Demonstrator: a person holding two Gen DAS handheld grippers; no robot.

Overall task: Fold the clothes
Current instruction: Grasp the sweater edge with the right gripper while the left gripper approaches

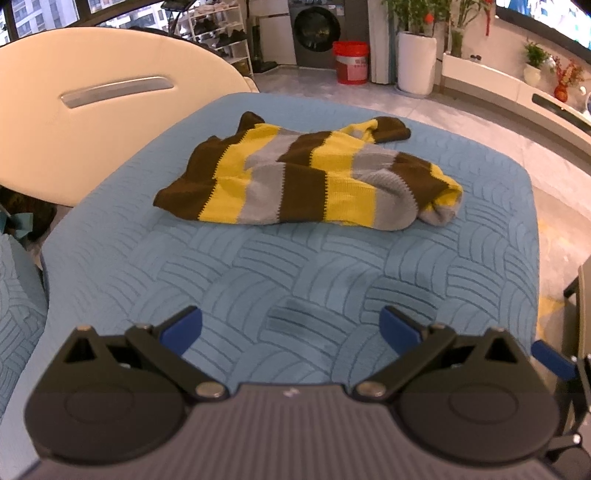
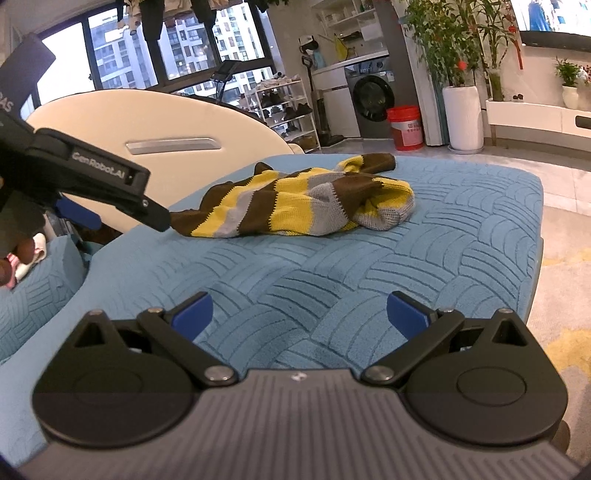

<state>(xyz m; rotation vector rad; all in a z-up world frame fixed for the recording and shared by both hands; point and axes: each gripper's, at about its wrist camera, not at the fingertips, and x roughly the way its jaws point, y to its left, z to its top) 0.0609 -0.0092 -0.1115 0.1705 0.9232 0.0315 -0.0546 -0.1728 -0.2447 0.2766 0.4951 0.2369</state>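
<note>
A knitted sweater [image 1: 306, 177] with brown, yellow and grey stripes lies crumpled on the far half of a blue quilted surface [image 1: 295, 280]. It also shows in the right wrist view [image 2: 299, 199]. My left gripper [image 1: 291, 328] is open and empty, hovering over the near part of the surface, well short of the sweater. My right gripper [image 2: 299, 314] is open and empty too, over the near edge. The left gripper's body also shows at the left of the right wrist view [image 2: 96, 184], near the sweater's left end.
A cream headboard-like panel [image 1: 92, 110] stands to the left of the blue surface. Beyond are a red bucket [image 1: 351, 61], a washing machine [image 1: 316, 29], white planters and a tiled floor. The surface drops off at its right edge [image 1: 535, 229].
</note>
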